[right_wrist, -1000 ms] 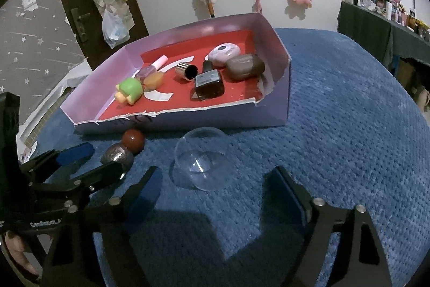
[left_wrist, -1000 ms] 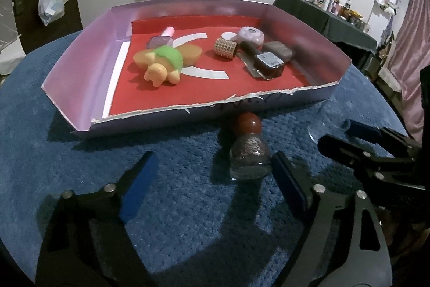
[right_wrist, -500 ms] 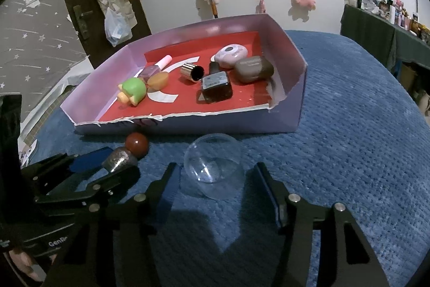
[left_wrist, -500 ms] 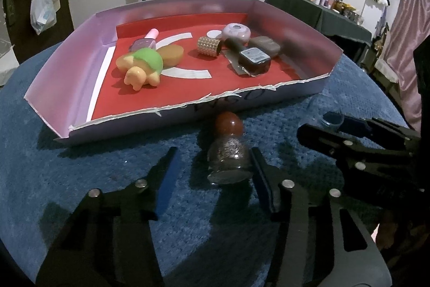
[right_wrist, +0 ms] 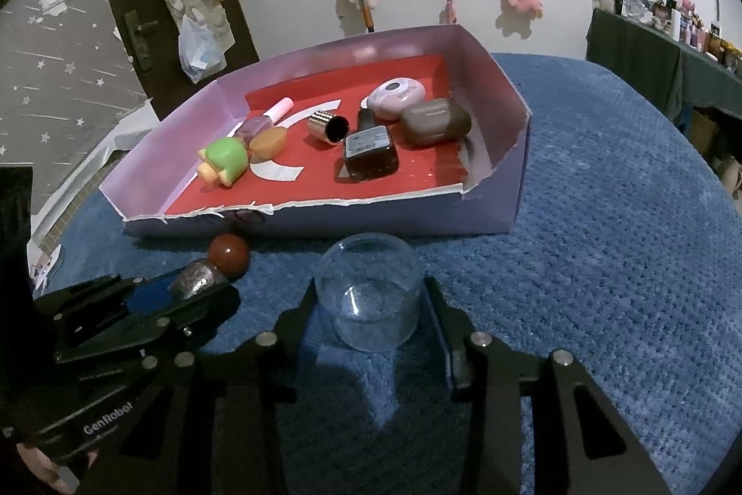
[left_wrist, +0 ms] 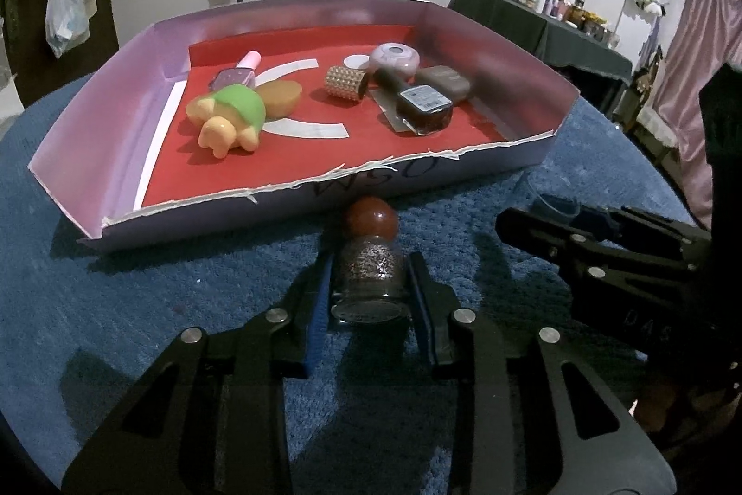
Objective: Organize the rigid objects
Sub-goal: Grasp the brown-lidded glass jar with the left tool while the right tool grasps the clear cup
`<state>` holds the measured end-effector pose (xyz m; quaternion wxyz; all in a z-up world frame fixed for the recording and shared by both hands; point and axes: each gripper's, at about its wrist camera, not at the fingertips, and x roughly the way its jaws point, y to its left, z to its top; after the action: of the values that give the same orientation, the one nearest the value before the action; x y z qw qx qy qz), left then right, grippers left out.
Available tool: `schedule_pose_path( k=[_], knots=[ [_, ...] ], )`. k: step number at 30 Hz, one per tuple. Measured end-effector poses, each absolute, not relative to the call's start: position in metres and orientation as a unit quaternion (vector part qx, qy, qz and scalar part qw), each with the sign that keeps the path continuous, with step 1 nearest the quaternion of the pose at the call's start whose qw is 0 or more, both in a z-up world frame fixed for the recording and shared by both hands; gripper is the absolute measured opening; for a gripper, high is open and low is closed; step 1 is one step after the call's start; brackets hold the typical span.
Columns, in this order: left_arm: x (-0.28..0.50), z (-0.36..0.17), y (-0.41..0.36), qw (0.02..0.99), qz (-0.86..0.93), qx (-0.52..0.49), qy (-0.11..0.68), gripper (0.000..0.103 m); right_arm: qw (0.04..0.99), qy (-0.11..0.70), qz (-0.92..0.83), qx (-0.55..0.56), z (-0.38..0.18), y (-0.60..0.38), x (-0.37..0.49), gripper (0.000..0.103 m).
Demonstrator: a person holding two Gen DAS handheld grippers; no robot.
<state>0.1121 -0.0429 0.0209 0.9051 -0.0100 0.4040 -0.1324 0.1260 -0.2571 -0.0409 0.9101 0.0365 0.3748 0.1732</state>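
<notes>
A small glitter bottle (left_wrist: 368, 277) with a round red cap lies on the blue cloth, just before the purple tray's torn front wall (left_wrist: 417, 170). My left gripper (left_wrist: 369, 258) is closing on its sides, and both blue pads touch the glass. To the right stands a clear glass cup (right_wrist: 371, 300). My right gripper (right_wrist: 371, 286) is closing around the cup, a finger against each side. The right wrist view also shows the left gripper (right_wrist: 153, 295) holding the bottle (right_wrist: 199, 281).
The red-floored tray (right_wrist: 501, 114) holds a green and yellow toy (left_wrist: 229, 119), a dark polish bottle (left_wrist: 419, 105), a pink-capped bottle (left_wrist: 236, 75), a studded gold cylinder (left_wrist: 345, 82), a lilac case (left_wrist: 394, 56) and a brown case (left_wrist: 443, 82). A cluttered dark table (left_wrist: 556, 26) stands back right.
Both grippers went from wide open to closed: the left one on the glitter bottle, the right one on the clear cup. Neither object has left the cloth.
</notes>
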Motion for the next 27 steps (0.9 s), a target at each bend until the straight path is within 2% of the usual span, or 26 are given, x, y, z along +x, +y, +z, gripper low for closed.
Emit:
schedule_pose_path(
  k=[27],
  knots=[
    [0.081,0.027,-0.007,0.911,-0.118,-0.046,0.393,0.029,0.895,0.38,0.233,0.036,-0.031,-0.239,0.082,0.041]
  ],
)
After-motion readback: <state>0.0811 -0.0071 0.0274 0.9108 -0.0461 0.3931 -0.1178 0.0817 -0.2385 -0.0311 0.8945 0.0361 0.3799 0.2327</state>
